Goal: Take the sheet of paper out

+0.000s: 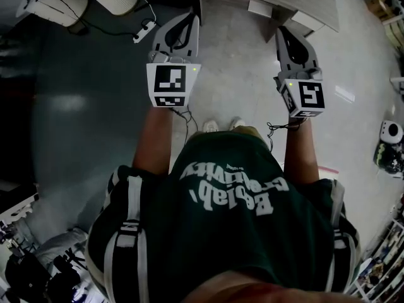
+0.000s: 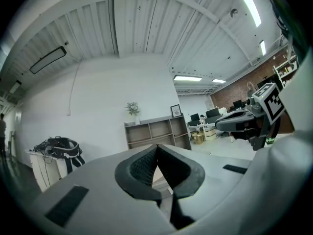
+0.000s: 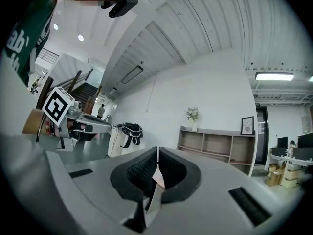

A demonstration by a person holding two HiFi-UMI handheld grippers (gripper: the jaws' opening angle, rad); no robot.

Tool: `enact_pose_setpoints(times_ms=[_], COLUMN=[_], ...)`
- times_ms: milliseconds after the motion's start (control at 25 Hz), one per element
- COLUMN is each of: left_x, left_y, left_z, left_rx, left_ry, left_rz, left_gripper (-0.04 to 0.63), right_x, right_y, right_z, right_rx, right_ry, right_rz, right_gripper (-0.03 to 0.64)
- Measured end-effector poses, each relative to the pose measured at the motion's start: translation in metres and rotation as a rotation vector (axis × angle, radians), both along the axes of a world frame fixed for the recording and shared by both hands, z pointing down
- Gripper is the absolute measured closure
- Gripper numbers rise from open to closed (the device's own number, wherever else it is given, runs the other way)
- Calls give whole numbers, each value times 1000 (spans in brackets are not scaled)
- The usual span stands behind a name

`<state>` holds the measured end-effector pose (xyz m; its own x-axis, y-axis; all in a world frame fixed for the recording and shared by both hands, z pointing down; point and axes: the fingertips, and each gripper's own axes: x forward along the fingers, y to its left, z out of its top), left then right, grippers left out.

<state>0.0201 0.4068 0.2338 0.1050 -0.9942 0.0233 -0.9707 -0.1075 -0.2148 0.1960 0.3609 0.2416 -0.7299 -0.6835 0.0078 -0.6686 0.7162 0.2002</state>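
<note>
Above grey floor, left gripper, right gripper, ribbed black fingers pressed together

green shirt: white print, "ab'" legible; rest unclear

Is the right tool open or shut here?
Shut: the right gripper view shows the right tool with jaws together at the tips. Cannot tell whether the pale sliver between them is paper.
</note>
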Motion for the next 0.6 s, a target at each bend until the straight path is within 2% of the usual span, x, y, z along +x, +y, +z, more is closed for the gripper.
enact_pose_setpoints(times_ms=[360,600], left_x=[-21,-32], left_y=[23,11], left_z=[12,18], left_rx=[-12,-17], left_ry=[-7,8], left_rz=[23,12], left_gripper=[577,577], right_x=[-23,-34], right_y=[26,11], right_z=[13,14], right_rx=[-11,-14], right_ry=[-13,-20], right_rz=[16,25], right_gripper=[580,580])
